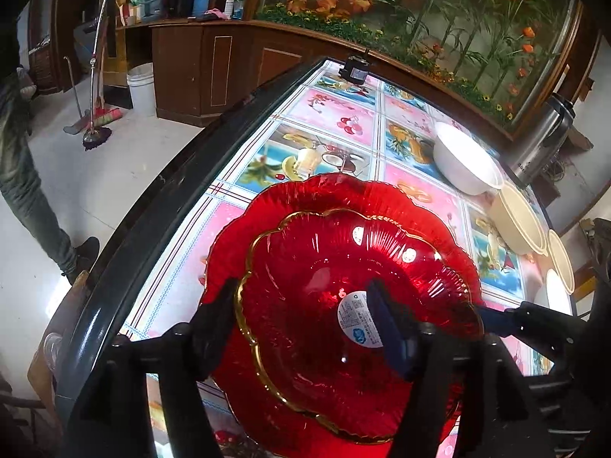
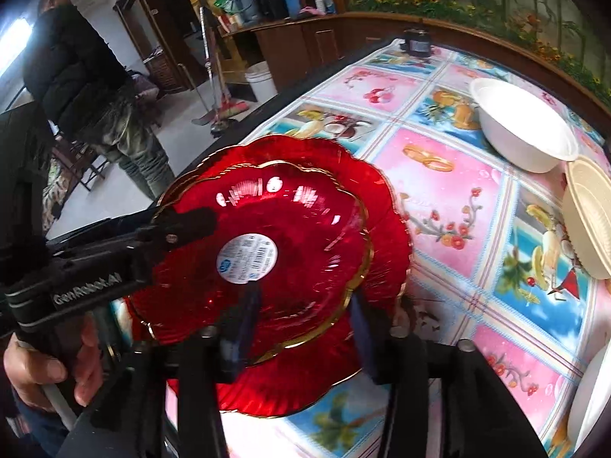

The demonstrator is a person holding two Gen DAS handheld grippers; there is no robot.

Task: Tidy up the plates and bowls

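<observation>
A small gold-rimmed red glass plate lies on a larger red plate near the table's left edge. A round white label sits at its middle. My left gripper is open and straddles the small plate's near-left rim, one finger outside and the blue pad over the plate. In the right wrist view my right gripper is open astride the near rim of the small plate, above the larger plate. Neither grips. The left gripper reaches in from the left.
A white bowl and cream bowls stand along the table's right side, beside a steel flask. A small black device sits at the far edge. A person stands left of the table's dark edge.
</observation>
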